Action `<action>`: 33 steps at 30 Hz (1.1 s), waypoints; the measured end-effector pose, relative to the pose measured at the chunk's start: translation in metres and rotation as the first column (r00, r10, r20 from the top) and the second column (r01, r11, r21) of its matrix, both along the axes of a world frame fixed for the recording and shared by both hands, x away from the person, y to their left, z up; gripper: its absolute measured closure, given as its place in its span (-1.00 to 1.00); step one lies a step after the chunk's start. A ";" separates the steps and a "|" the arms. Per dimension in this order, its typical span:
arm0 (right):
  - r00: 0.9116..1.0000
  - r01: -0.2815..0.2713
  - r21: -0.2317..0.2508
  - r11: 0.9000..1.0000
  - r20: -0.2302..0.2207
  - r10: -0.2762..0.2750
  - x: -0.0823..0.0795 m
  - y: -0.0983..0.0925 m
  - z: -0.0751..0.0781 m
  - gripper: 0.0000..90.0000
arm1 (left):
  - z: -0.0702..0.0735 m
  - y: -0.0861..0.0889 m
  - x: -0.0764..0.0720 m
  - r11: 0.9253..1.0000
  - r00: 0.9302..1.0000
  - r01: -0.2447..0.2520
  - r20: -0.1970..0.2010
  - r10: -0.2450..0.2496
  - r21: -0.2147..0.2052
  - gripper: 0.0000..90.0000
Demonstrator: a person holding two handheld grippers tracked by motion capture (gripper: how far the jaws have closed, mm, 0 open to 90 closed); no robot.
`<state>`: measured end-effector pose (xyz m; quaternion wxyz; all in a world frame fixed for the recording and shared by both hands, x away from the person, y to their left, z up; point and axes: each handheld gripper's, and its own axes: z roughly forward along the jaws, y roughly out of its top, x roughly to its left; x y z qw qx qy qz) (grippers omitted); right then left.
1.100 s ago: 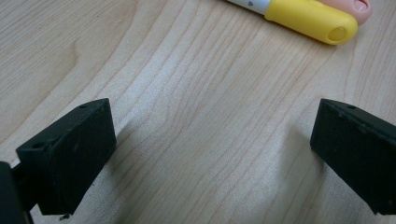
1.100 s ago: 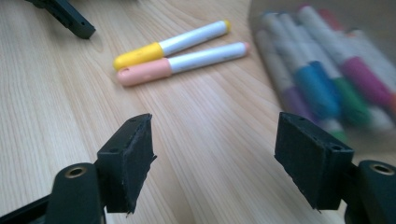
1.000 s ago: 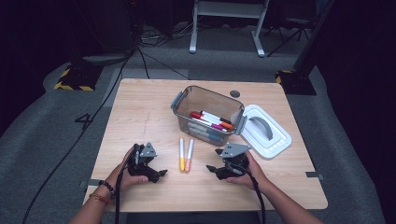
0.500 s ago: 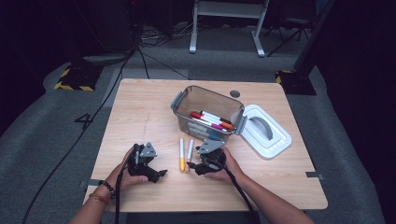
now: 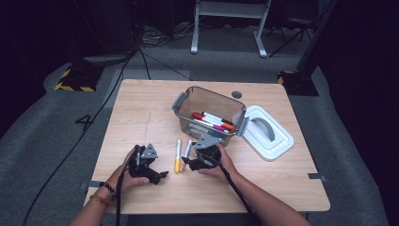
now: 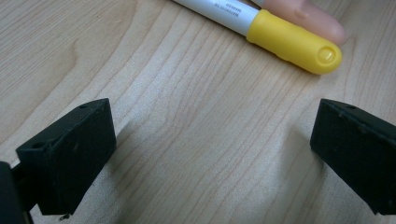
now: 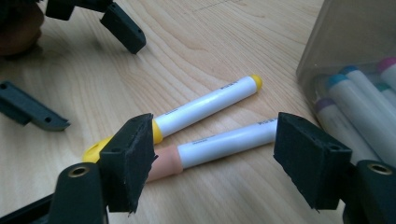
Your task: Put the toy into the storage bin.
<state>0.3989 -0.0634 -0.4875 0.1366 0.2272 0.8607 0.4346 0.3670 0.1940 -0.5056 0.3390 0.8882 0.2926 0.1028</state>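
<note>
Two markers lie side by side on the wooden table: a yellow-capped marker and a peach-capped marker. My right gripper is open and low over the table. The peach-capped marker lies between its jaws, and the pads do not touch it. My left gripper is open just left of the markers, with bare wood between its jaws. The yellow cap and the peach cap lie just ahead of it.
A clear plastic bin holding several markers stands right behind the two loose ones. Its white lid lies to the right. One of the left gripper's fingers lies beyond the markers in the right gripper view.
My right gripper has moved left from beside the bin's front to the two markers and now straddles the peach-capped one. The left gripper has stayed where it was.
</note>
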 end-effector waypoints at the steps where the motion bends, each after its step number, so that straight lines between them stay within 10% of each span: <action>1: 1.000 0.000 0.000 1.000 0.000 0.000 0.000 0.000 0.000 -0.35 | 0.000 0.000 0.000 1.000 1.000 0.000 0.000 0.000 0.000 -0.99; 11: 1.000 0.003 -0.051 0.999 -0.025 -0.004 0.004 0.015 -0.011 -0.35 | 0.000 0.000 0.000 1.000 1.000 0.000 0.000 0.000 0.000 -0.99; 23: 0.997 0.018 -0.086 0.996 -0.078 -0.024 -0.007 -0.034 -0.015 -0.31 | 0.000 0.000 -0.001 1.000 1.000 -0.003 0.001 0.003 0.000 -0.99; 33: 0.991 0.090 -0.046 0.995 -0.090 -0.094 -0.018 -0.084 -0.015 0.26 | 0.000 0.000 0.000 1.000 1.000 -0.001 -0.001 0.001 0.000 -0.99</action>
